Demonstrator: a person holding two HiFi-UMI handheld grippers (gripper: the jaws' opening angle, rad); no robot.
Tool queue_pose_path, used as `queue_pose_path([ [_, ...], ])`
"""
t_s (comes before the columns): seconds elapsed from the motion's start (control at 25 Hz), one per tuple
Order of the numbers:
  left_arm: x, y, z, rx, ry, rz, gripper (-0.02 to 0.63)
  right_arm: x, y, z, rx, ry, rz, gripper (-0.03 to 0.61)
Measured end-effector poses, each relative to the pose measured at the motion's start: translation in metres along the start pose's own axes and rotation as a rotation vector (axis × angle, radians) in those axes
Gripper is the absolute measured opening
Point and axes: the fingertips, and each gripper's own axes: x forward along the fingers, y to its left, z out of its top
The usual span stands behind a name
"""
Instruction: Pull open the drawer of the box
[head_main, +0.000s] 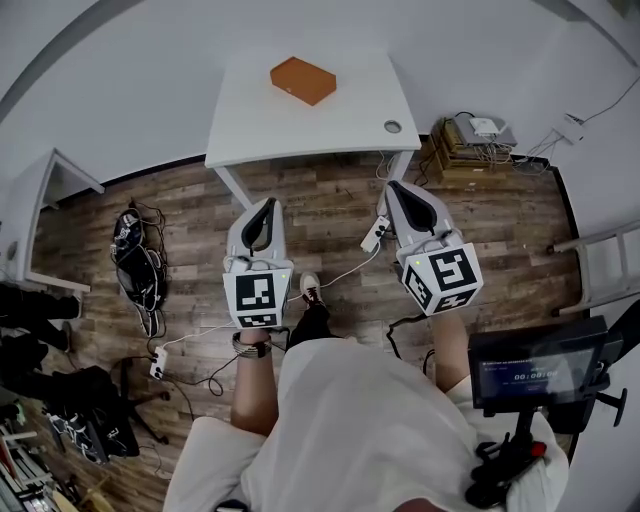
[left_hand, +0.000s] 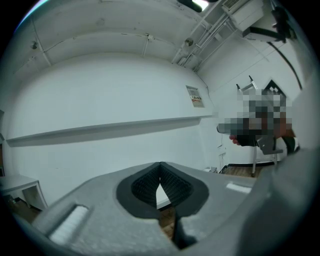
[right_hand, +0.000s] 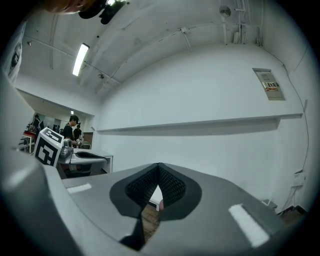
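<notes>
An orange box (head_main: 303, 80) lies flat on the far part of a white table (head_main: 310, 120) in the head view. Its drawer looks shut, though it is small in the frame. My left gripper (head_main: 265, 212) and right gripper (head_main: 395, 192) are held well short of the table, over the wooden floor, both pointing toward it. Each is shut with nothing between the jaws. In the left gripper view the left gripper (left_hand: 160, 167) tips meet in front of a white wall. The right gripper (right_hand: 159, 169) tips also meet in the right gripper view.
A round grommet hole (head_main: 392, 127) sits at the table's near right corner. Cables and a power strip (head_main: 374, 234) lie on the floor below. A black bag (head_main: 135, 262) lies at the left, cardboard boxes (head_main: 468, 150) at the right. A black screen (head_main: 540, 372) hangs near my right arm.
</notes>
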Motion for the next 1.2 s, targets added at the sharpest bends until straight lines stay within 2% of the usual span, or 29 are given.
queue_pose_path([
  [0.4, 0.037, 0.01, -0.001, -0.001, -0.014, -0.017, 0.006, 0.03, -0.024, -0.004, 0.027, 0.012, -0.033, 0.002],
  [0.64, 0.103, 0.024, -0.019, -0.012, 0.005, -0.019, 0.006, 0.084, -0.061, -0.022, 0.041, 0.033, -0.028, 0.002],
  [0.92, 0.105, 0.036, -0.012, -0.008, 0.002, -0.047, 0.006, 0.098, -0.053, -0.013, 0.064, 0.035, -0.038, 0.002],
  [1.2, 0.174, 0.075, -0.027, -0.011, 0.025, -0.073, 0.006, 0.177, -0.074, -0.022, 0.083, 0.067, -0.036, 0.002],
])
